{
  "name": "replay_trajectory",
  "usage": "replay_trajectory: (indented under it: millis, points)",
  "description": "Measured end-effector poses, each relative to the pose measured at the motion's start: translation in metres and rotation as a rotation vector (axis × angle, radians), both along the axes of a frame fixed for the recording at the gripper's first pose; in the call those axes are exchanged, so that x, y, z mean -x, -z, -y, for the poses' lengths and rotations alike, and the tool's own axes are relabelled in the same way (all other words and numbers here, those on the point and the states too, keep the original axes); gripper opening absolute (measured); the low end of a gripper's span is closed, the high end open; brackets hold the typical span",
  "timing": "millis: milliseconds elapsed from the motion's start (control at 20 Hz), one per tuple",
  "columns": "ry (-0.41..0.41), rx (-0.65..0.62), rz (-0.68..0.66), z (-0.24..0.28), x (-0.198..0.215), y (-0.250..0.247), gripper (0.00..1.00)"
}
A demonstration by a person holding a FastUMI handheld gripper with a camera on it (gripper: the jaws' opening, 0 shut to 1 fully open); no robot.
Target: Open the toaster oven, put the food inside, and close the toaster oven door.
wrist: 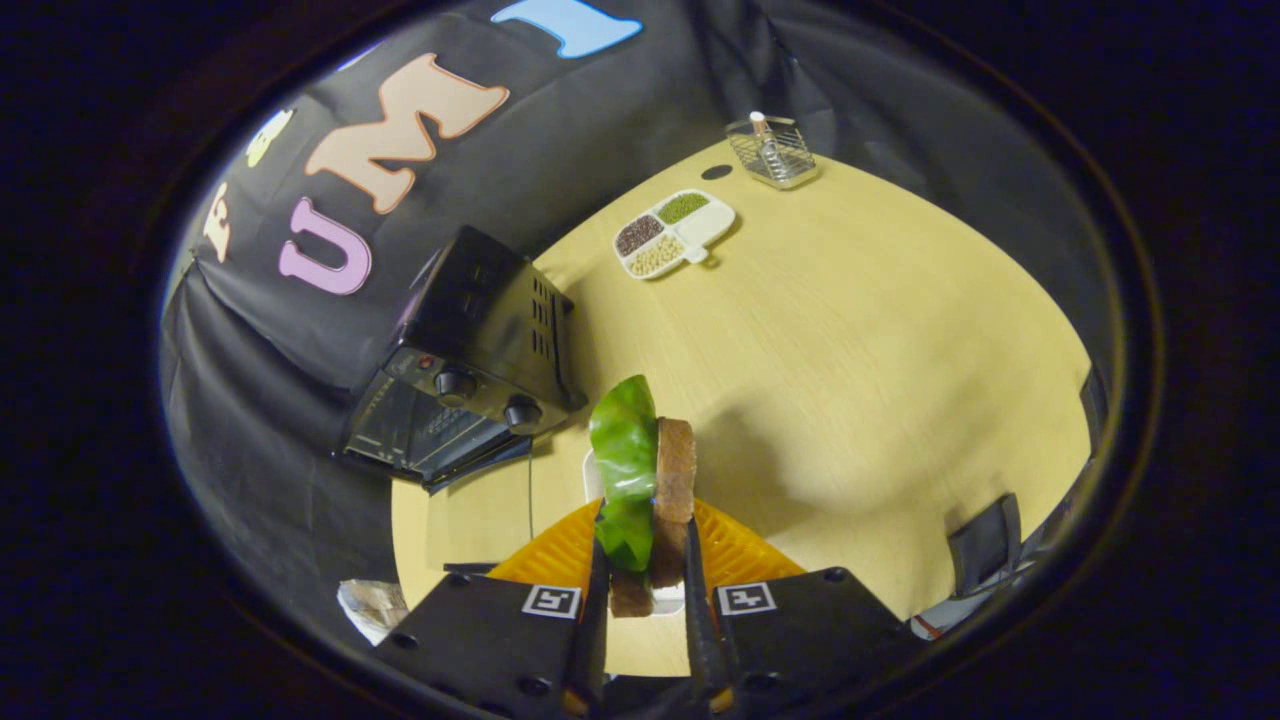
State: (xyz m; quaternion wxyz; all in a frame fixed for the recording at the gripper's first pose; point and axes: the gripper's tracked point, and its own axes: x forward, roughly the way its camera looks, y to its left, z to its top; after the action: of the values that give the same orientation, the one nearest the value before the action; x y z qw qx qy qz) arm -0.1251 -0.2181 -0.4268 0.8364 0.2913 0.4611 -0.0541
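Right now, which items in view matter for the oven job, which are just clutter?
Job:
- black toaster oven, door open
- brown bread slice with green lettuce leaf, clamped between the gripper fingers

Clutter:
- white divided tray of grains
- clear wire basket
- orange mat
- crumpled foil

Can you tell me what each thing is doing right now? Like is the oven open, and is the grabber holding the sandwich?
Toaster oven: door open, hanging down.
Gripper: shut on the sandwich.
Sandwich: held upright between the fingers, lettuce on one side, bread on the other.
Divided dish: on the table, three sections filled with grains, one empty.
Wire basket: upright at the table's far edge, holding a small bottle.
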Motion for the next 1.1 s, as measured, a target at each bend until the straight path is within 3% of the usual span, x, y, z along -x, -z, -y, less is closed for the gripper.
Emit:
replay_trajectory:
  millis: [450,1100]
  points:
    - [0.071,-0.193,0.109,-0.05,-0.022,-0.059,0.35]
    - [-0.033,-0.431,0.058,-0.206,-0.03,-0.058,0.35]
